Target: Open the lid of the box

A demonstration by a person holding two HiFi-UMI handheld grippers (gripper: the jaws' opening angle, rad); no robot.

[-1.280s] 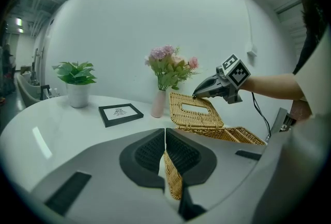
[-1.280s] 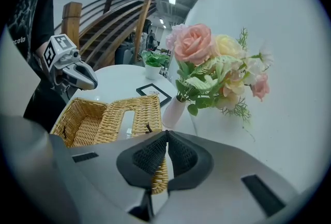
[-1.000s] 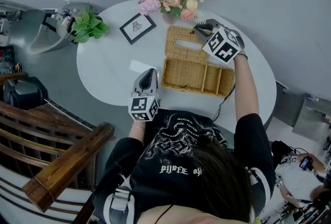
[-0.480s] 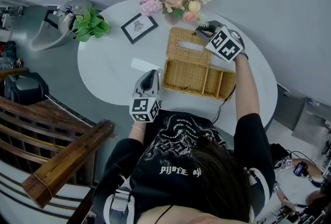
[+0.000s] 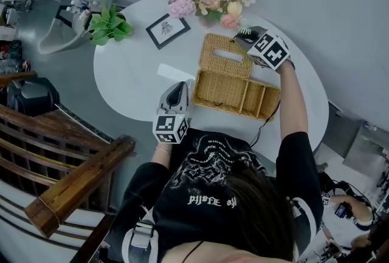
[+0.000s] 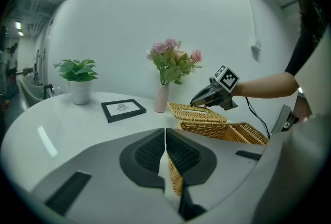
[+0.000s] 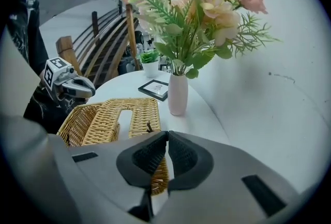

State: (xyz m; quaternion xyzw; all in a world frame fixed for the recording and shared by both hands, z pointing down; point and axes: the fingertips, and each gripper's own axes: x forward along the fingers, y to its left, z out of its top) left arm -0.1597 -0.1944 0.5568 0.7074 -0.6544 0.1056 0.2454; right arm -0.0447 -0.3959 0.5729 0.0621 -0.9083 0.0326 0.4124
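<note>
No legible text (shirt print (image 5: 209,200) too stylised)

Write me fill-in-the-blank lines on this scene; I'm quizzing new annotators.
The wicker box has its lid ___.
The right claw is shut on the ___.
The framed picture lies between the potted plant and the vase of ___.
Missing words: open; lid; flowers.

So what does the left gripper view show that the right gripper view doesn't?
Only the left gripper view shows the right gripper from outside, shut on the lid's far edge. Only the right gripper view shows the left gripper and the wooden railing. Both show the wicker box, vase of flowers and framed picture.
</note>
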